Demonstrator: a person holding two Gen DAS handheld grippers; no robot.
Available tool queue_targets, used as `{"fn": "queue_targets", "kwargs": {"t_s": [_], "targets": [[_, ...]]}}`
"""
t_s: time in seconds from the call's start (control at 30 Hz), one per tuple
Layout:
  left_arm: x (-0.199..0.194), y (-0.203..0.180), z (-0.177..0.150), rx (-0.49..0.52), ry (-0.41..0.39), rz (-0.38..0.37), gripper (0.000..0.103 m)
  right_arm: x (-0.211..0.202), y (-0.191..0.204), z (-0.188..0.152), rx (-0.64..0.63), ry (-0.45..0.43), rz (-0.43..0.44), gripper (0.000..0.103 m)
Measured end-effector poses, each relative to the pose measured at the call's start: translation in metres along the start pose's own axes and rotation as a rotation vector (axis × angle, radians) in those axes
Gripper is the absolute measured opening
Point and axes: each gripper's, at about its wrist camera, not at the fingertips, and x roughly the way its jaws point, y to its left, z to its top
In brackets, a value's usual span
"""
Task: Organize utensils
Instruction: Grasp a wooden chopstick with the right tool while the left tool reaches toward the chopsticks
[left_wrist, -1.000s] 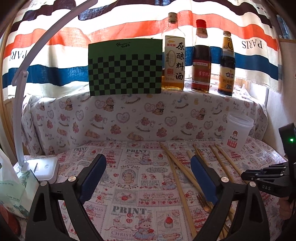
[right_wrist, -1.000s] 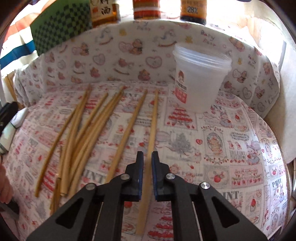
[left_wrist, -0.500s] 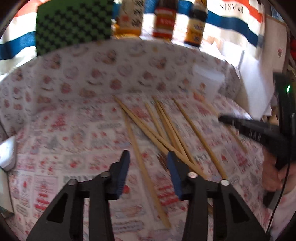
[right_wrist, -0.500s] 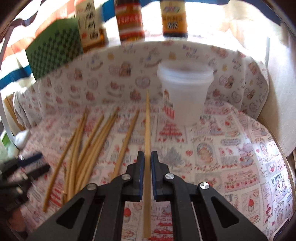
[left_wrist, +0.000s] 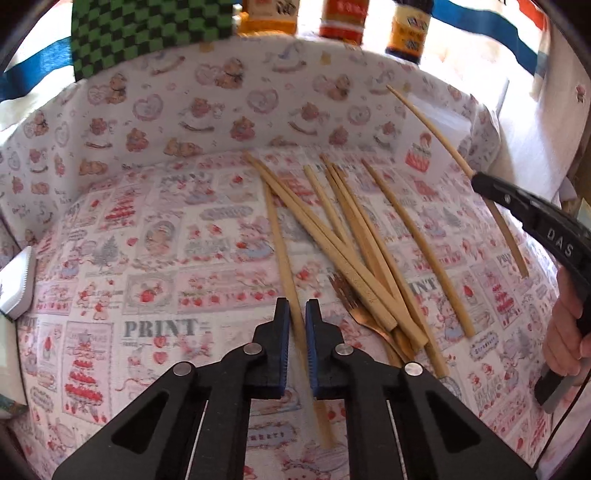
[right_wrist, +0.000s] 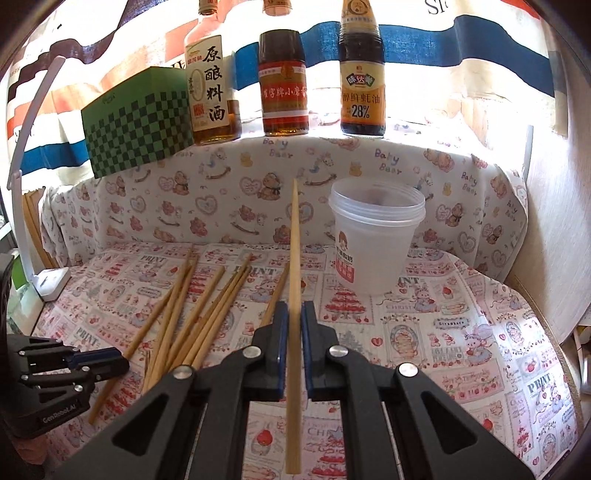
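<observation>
the right claw (right_wrist: 291, 325) is clamped on a single bamboo chopstick (right_wrist: 294, 258), its blue pads pressed against both sides of the stick. the chopstick is lifted off the cloth and points away from the camera, its far tip reaching up in front of the bear-print backdrop, just left of the clear plastic cup (right_wrist: 375, 240). in the left wrist view the same claw (left_wrist: 480, 182) shows at the right edge, with the held stick (left_wrist: 428, 125) slanting up toward the cup (left_wrist: 432, 147).

the left claw (left_wrist: 297, 325) is low over the printed tablecloth (left_wrist: 147, 266), its pads drawn narrow around a lone chopstick (left_wrist: 282, 254) that lies on the cloth and runs from near to far. whether the pads actually press on the stick cannot be told; thin gaps seem to show on either side. in the right wrist view this claw (right_wrist: 118, 363) sits at the near left, by the near ends of the sticks.

the rest of the chopsticks (left_wrist: 354, 240) lie in a loose, crossing pile to the right of that lone stick, fanning out toward the far side. a copper-coloured fork (left_wrist: 351, 306) lies partly under their near ends.

three sauce bottles (right_wrist: 284, 81) and a green checkered box (right_wrist: 136, 125) stand on the ledge behind the cloth. a white lamp base (right_wrist: 51, 282) sits at the far left.
</observation>
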Motion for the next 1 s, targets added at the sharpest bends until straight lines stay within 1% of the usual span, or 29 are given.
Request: {"fn": "queue_targets", "kwargs": {"t_s": [0.07,0.13,0.23,0.27,0.3,0.4,0.43,0.5,0.53,0.63,0.7,0.73,0.77,0.87,0.9,0.97,1.0], "targets": [[-0.010,0.006,0.003,0.005,-0.068,0.013,0.007,-0.004,-0.001,0.001,0.002,-0.019,0.007,0.006],[-0.022,0.013,0.005,-0.020,-0.135,0.024,0.006,-0.008,-0.001,0.001,0.001,-0.033,0.016,0.006],[-0.037,0.023,0.010,-0.061,-0.219,0.001,0.005,-0.012,0.001,0.002,-0.007,-0.048,0.045,0.006],[-0.046,0.025,0.010,-0.068,-0.264,0.003,0.005,-0.013,0.002,0.002,-0.009,-0.053,0.048,0.006],[-0.053,0.025,0.010,-0.067,-0.304,0.009,0.001,-0.014,0.003,0.002,-0.015,-0.057,0.050,0.006],[-0.077,0.025,0.009,-0.055,-0.446,0.036,0.000,-0.016,0.004,0.002,-0.021,-0.069,0.049,0.006],[-0.083,0.025,0.008,-0.055,-0.482,0.038,0.000,-0.016,0.004,0.003,-0.020,-0.070,0.051,0.006],[-0.091,0.028,0.008,-0.065,-0.514,0.035,0.000,-0.017,0.003,0.003,-0.021,-0.071,0.056,0.006],[-0.091,0.029,0.011,-0.065,-0.508,0.035,0.000,-0.017,0.004,0.003,-0.024,-0.070,0.055,0.006],[-0.080,0.035,0.018,-0.077,-0.448,0.055,0.000,-0.014,0.004,0.003,-0.027,-0.057,0.055,0.006],[-0.064,0.036,0.023,-0.062,-0.351,0.096,0.000,-0.011,0.005,0.002,-0.030,-0.039,0.055,0.006],[-0.055,0.037,0.023,-0.054,-0.299,0.121,0.002,-0.009,0.005,0.002,-0.032,-0.026,0.054,0.006],[-0.044,0.039,0.026,-0.051,-0.236,0.139,0.005,-0.006,0.005,0.001,-0.033,-0.012,0.051,0.006],[-0.017,0.049,0.024,-0.084,-0.094,0.173,0.017,0.000,0.004,0.000,-0.031,0.018,0.045,0.006],[-0.009,0.052,0.021,-0.099,-0.057,0.180,0.022,0.001,0.003,-0.001,-0.029,0.027,0.045,0.006],[0.007,0.059,0.019,-0.123,0.032,0.162,0.022,0.003,0.003,-0.001,-0.027,0.038,0.047,0.006],[0.012,0.061,0.016,-0.137,0.058,0.148,0.022,0.003,0.003,-0.001,-0.026,0.040,0.048,0.006]]}}
